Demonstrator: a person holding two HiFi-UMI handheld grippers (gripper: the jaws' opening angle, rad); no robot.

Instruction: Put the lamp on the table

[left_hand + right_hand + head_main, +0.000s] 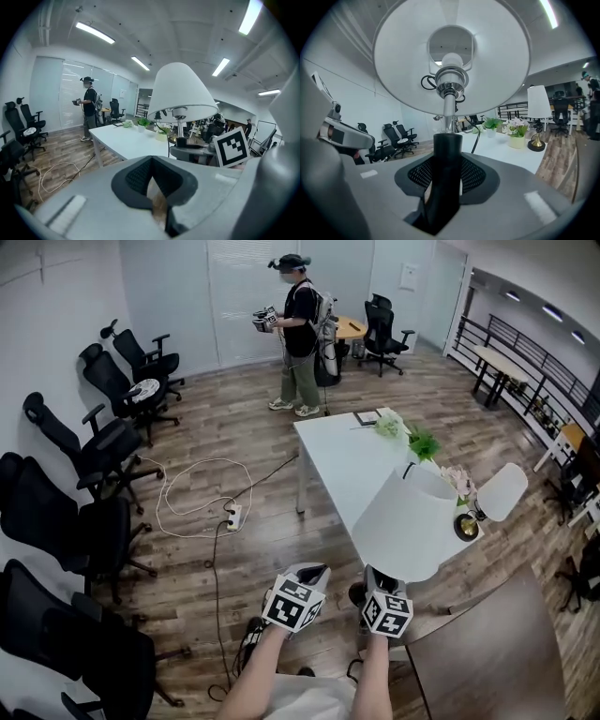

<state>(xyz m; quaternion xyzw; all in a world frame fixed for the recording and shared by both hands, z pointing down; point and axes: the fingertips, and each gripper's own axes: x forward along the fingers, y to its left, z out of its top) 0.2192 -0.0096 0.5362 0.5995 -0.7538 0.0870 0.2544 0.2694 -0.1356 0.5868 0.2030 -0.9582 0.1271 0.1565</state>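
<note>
The lamp has a wide white shade and a black stem. My right gripper is shut on that stem and holds the lamp upright in the air, by the near end of the white table. From below, the right gripper view shows the bulb and the shade above my right gripper. My left gripper hangs beside it, to the left, over the wooden floor. Its jaws are shut with nothing in them. The lamp also shows in the left gripper view, to the right.
A second white lamp with a brass base, pink flowers and green plants stand on the table. A person stands beyond it. Black office chairs line the left wall. A cable and power strip lie on the floor. A brown tabletop is at lower right.
</note>
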